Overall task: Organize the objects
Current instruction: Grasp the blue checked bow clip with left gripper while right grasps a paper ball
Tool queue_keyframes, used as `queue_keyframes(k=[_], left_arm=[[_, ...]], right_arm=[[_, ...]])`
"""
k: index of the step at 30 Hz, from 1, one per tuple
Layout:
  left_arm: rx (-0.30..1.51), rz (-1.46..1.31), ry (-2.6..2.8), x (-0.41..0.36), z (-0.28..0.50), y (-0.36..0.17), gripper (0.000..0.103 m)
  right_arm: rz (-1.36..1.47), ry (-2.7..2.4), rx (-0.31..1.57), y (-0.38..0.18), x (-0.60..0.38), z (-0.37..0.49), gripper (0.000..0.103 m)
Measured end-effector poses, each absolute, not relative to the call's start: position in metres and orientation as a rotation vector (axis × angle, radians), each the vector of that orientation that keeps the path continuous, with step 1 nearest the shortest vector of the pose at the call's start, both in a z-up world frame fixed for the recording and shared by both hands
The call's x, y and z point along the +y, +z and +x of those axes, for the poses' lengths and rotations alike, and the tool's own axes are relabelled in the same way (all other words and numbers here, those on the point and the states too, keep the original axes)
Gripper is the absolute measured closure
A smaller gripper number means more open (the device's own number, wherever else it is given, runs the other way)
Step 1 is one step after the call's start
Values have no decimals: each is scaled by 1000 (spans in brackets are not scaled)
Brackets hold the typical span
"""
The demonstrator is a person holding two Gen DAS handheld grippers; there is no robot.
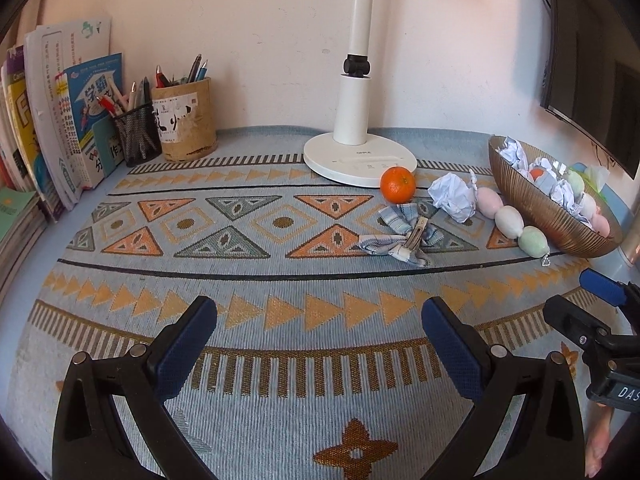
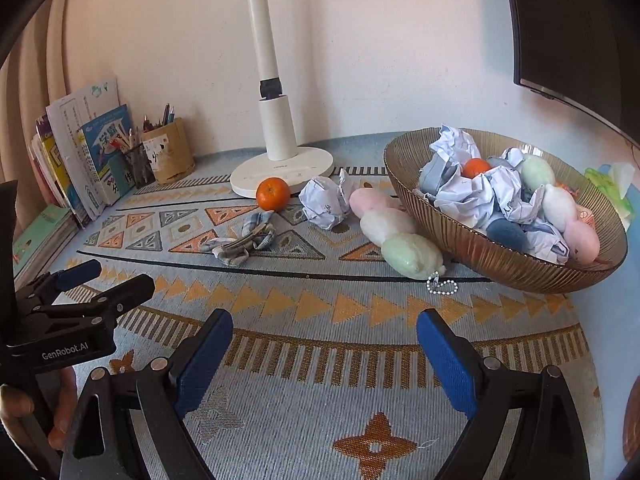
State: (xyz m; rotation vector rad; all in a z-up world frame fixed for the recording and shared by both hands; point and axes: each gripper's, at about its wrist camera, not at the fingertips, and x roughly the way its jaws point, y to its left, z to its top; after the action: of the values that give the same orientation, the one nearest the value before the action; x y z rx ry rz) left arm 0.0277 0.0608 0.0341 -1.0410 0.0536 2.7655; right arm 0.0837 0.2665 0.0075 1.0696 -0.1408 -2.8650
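Ahead of the left gripper [image 1: 319, 328], in the left wrist view, its blue-padded fingers [image 1: 188, 344] stand wide apart with only the patterned table [image 1: 280, 280] cloth between them. Beyond the right finger lie a checked hair bow [image 1: 404, 236], an orange [image 1: 397, 185], a crumpled paper ball [image 1: 452, 197] and a plush three-ball string [image 1: 512, 220], which touches the ribbed bowl [image 1: 560, 220].

Seen from the right wrist view, the right gripper [image 2: 325, 344] also has its fingers [image 2: 448, 364] spread, holding nothing. The bow [image 2: 240, 240] and orange [image 2: 273, 193] lie beyond the left finger, the plush string [image 2: 396, 236] straight ahead, and the bowl [image 2: 500, 256] beyond the right finger.
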Motion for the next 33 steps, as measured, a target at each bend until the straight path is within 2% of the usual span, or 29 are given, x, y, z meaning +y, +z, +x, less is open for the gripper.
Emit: queue_keyframes(k=[3, 6, 8, 11, 12, 13, 15, 22, 26, 27, 28, 29, 30, 33], left_arm=[[129, -1049, 2662, 70, 24, 39, 1], [259, -987, 2587, 83, 17, 55, 1], [314, -953, 2530, 92, 6, 64, 1], [348, -947, 2451, 104, -18, 58, 1], [347, -977, 2420, 107, -27, 52, 3], [339, -1006, 2399, 110, -36, 46, 7], [312, -1037, 2362, 114, -48, 38, 16], [224, -1091, 2292, 120, -71, 23, 16], [224, -1091, 2295, 122, -71, 22, 16], [230, -1090, 2297, 122, -70, 22, 16], [236, -1093, 2300, 123, -70, 21, 17], [242, -1100, 2303, 124, -71, 20, 21], [248, -1114, 2301, 126, -72, 19, 36], [271, -1144, 2295, 129, -71, 14, 53]], right_arm=[[1142, -2745, -238, 10, 276, 72, 10], [1118, -2730, -166, 36, 268, 56, 11], [1134, -2706, -191, 50, 261, 36, 11], [1243, -2577, -487, 43, 265, -3, 15], [1287, -2555, -561, 35, 266, -15, 24], [1327, -2566, -591, 29, 266, -26, 29], [1367, -2585, -622, 20, 265, -44, 29], [1434, -2659, -772, -8, 272, -87, 32], [1406, -2742, -768, -12, 267, -97, 32], [1396, -2757, -769, -12, 267, -97, 33], [1387, -2777, -773, -13, 267, -96, 39], [1382, -2800, -766, -13, 268, -94, 43], [1384, -2817, -748, -14, 270, -93, 50], [1333, -2813, -752, -14, 274, -87, 55]])
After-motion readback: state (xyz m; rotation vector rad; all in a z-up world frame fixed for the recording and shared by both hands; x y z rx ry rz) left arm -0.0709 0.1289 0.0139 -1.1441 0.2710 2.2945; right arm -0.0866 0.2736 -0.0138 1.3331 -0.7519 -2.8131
